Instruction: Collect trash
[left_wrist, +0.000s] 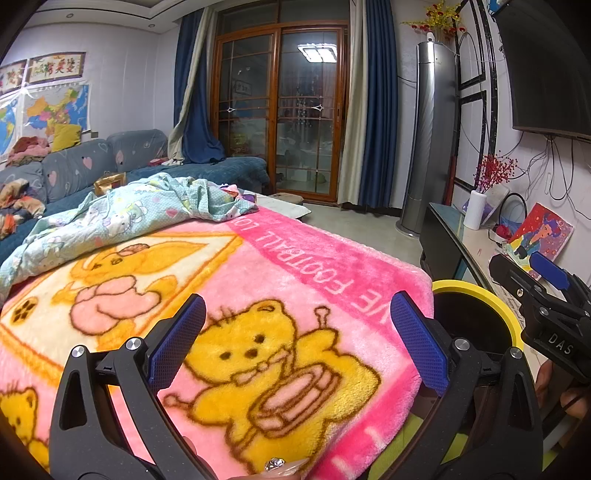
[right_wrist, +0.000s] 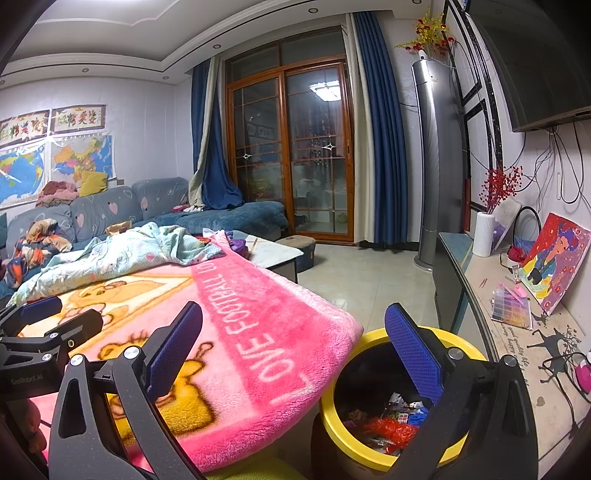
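The trash bin (right_wrist: 369, 448), a dark tub with a yellow rim, stands on the floor just beside the corner of the pink blanket (right_wrist: 236, 362), and in the right wrist view it already holds a heap of wrappers and scraps (right_wrist: 388, 421), red, blue and white among them. The right gripper (right_wrist: 293, 332) hangs above the gap between blanket edge and bin, its blue-padded fingers spread wide with nothing between them. The left gripper (left_wrist: 297, 326) is over the blanket's yellow bear print, fingers also wide apart and empty; the bin's rim (left_wrist: 476, 295) shows just to its right. No loose trash is visible on the pink blanket's open stretch; farther back lies a crumpled pale-blue quilt (right_wrist: 122, 254), which may hide some, though that cannot be told. To the right runs a long counter (right_wrist: 517, 332) with a painting and small clutter. By the look of it, a drop into the bin is done or the collecting is near its end; the next move calls for finding another piece and closing the fingers on it before returning to the bin.
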